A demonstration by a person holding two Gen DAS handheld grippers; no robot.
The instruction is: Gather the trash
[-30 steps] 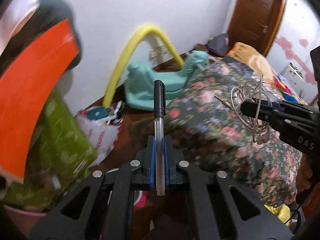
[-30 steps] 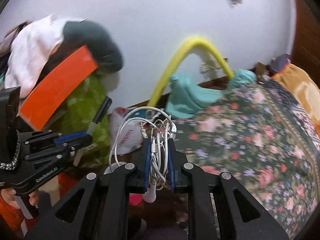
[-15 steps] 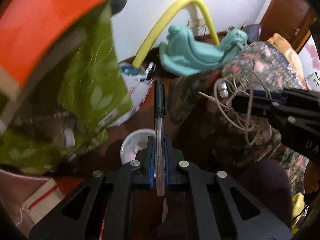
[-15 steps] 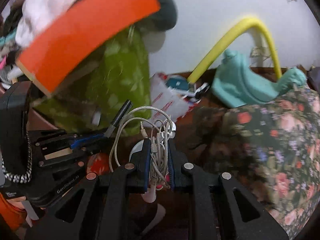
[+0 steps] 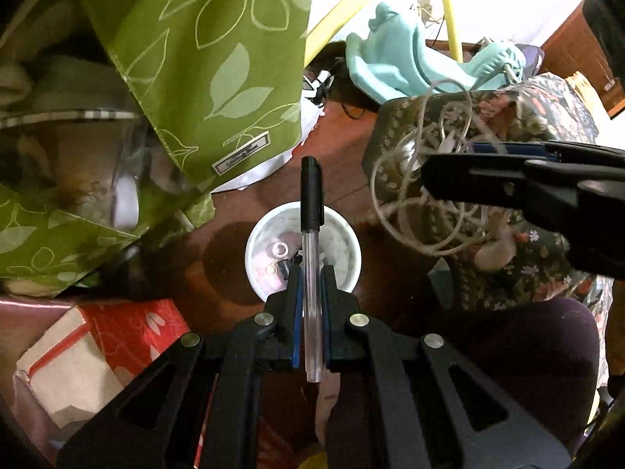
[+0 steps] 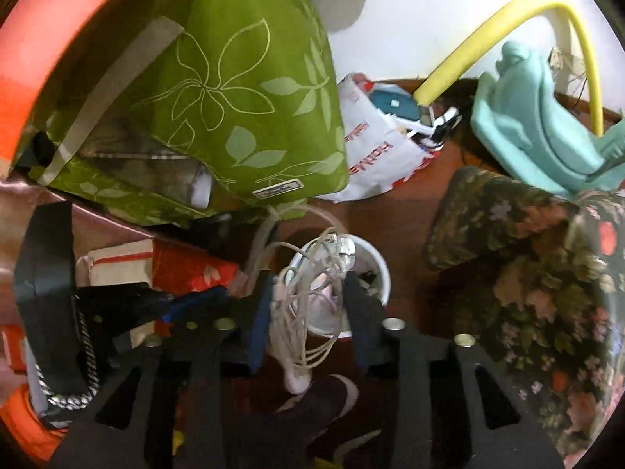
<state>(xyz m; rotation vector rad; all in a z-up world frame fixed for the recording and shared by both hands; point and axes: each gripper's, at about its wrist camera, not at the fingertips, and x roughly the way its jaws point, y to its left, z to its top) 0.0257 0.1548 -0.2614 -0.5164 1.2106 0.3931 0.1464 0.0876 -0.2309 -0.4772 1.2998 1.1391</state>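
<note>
A pen (image 5: 311, 211) with a black cap and a clear barrel is clamped in my left gripper (image 5: 310, 273), which is shut on it and points down over a small white cup (image 5: 349, 234) on the brown floor. The cup holds a few small scraps. My right gripper (image 6: 308, 285) also hangs above the cup (image 6: 384, 273). Its jaws are opening, and a tangle of white earphone cable (image 6: 300, 312) dangles loose between them against the left blue pad. The left wrist view shows the right gripper (image 5: 429, 172) coming in from the right with the cable (image 5: 422, 203).
A green leaf-print bag (image 5: 218, 58) hangs close on the left above a red-and-white box (image 5: 117, 336). Floral bedding (image 6: 547, 273) borders the right. Behind are a teal plastic toy (image 6: 527, 117), a yellow hose (image 6: 468, 47) and a white plastic bag (image 6: 375, 156). A person's foot (image 6: 324, 394) is below.
Both grippers have dropped and tipped down until the white cup lies under them. The right jaws have parted and the cable bundle has slackened. The pen stays clamped.
</note>
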